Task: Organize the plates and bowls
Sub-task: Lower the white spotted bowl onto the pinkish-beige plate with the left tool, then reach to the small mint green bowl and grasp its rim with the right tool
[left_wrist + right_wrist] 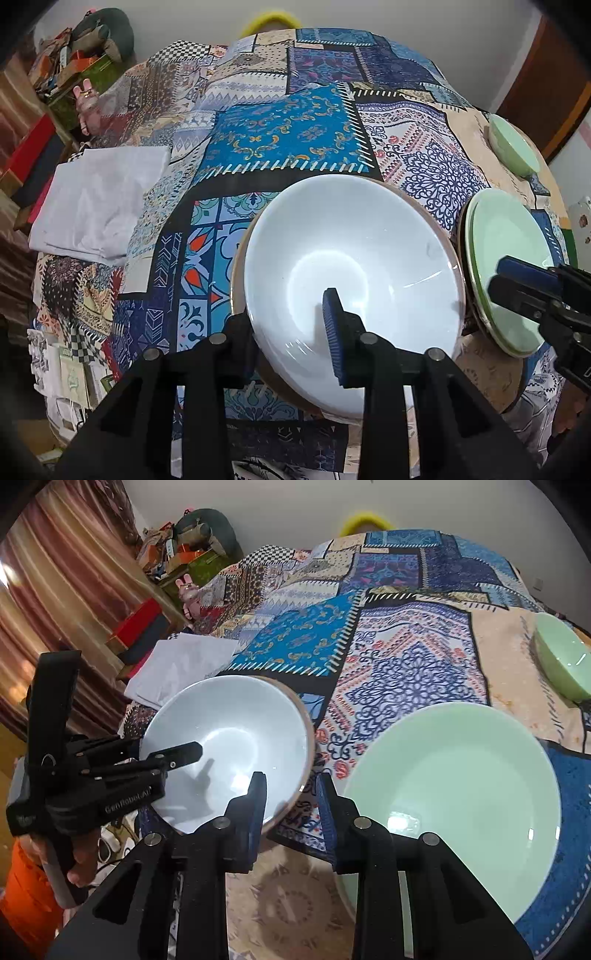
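Two grippers are seen over the patchwork cloth, and each is set at a different dish. The white bowl is straddled by the left gripper: one blue pad is laid inside the bowl, the other finger is kept outside the near wall, and the rim is taken between them. The bowl appears pinched and tipped up off the cloth, though contact on the hidden outer side cannot be fully confirmed.

To the right of the bowl, just beside it, the green plate is found lying flat. Its near-left rim is approached by the right gripper, whose fingers are spread with nothing between them; the plate's edge is met only by the right-hand finger, so the plate lies slightly right of the gripper's centre line. A small shift to the right would probably be called for before a grasp.

Farther off, at the far right of the cloth, a green bowl is left well apart from both grippers. The right gripper is judged nearer to it.
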`<action>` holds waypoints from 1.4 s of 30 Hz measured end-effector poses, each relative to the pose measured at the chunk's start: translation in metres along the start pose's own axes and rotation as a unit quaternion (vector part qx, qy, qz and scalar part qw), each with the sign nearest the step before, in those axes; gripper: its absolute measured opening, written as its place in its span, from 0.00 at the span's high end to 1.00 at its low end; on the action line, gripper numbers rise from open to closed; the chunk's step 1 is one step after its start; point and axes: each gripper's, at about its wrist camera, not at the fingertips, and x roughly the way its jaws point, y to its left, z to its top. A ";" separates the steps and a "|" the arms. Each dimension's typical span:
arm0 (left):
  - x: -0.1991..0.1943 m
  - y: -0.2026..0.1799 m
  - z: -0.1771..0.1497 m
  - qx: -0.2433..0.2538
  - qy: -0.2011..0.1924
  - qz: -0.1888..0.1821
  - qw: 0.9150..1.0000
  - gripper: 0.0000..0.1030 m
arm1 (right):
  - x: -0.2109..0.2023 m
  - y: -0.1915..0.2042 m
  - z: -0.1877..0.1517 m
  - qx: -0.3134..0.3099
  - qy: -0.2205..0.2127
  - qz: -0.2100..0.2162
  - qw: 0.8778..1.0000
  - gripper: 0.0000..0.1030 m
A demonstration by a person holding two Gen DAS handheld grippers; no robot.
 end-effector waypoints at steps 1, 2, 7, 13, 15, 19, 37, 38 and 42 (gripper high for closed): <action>-0.002 0.000 0.000 -0.001 -0.003 0.004 1.000 0.70 | -0.003 -0.002 0.000 -0.001 -0.002 -0.001 1.000 0.73; -0.004 0.000 0.001 -0.001 -0.007 0.008 1.000 0.69 | -0.006 -0.004 -0.001 -0.002 -0.004 -0.003 1.000 0.72; -0.027 -0.002 0.006 0.009 -0.047 0.019 0.999 0.53 | -0.023 -0.013 -0.001 -0.004 -0.024 -0.022 0.999 0.67; -0.056 -0.009 0.018 -0.006 -0.083 0.002 0.997 0.47 | -0.054 -0.033 0.003 0.004 -0.058 -0.039 0.998 0.58; -0.065 -0.017 0.023 -0.007 -0.100 0.001 0.995 0.45 | -0.066 -0.043 0.004 0.006 -0.072 -0.053 0.996 0.56; -0.080 -0.040 0.032 0.006 -0.131 0.001 0.991 0.32 | -0.088 -0.062 0.009 0.010 -0.093 -0.080 0.992 0.53; -0.074 -0.149 0.098 0.069 -0.177 -0.068 0.979 0.13 | -0.141 -0.184 0.029 0.089 -0.143 -0.184 0.968 0.40; -0.071 -0.155 0.102 0.073 -0.176 -0.071 0.979 0.13 | -0.140 -0.192 0.031 0.094 -0.143 -0.189 0.967 0.40; -0.055 -0.176 0.116 0.084 -0.171 -0.079 0.979 0.12 | -0.131 -0.218 0.035 0.115 -0.143 -0.203 0.962 0.40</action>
